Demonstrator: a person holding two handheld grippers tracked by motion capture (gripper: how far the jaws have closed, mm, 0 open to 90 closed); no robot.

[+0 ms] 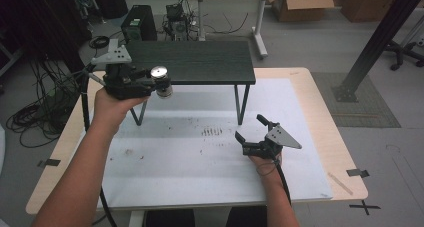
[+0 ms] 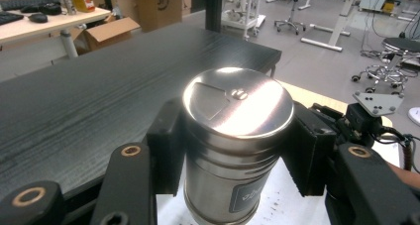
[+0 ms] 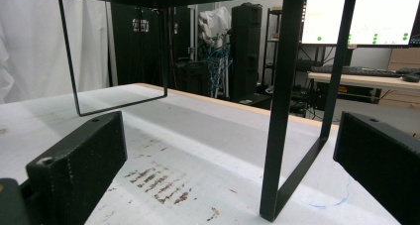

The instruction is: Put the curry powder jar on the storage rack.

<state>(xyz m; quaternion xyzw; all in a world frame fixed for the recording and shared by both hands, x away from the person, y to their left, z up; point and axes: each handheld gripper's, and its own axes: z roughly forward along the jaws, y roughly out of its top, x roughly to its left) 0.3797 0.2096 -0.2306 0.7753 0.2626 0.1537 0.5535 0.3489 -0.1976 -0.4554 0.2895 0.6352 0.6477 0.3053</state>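
Left gripper (image 2: 233,150) clamps steel shaker (image 2: 236,136), base cut off

Even indoor light, strong glare on the steel shaker lid (image 2: 237,102), dim blurred background, soft shadows

High view looks forward and down on the whole desk (image 1: 310,112) from the person's side, left tool view sits close over the black shelf (image 2: 99,86) top, right tool view sits low near the desk surface facing under that shelf (image 3: 277,111); all three share the shelf.
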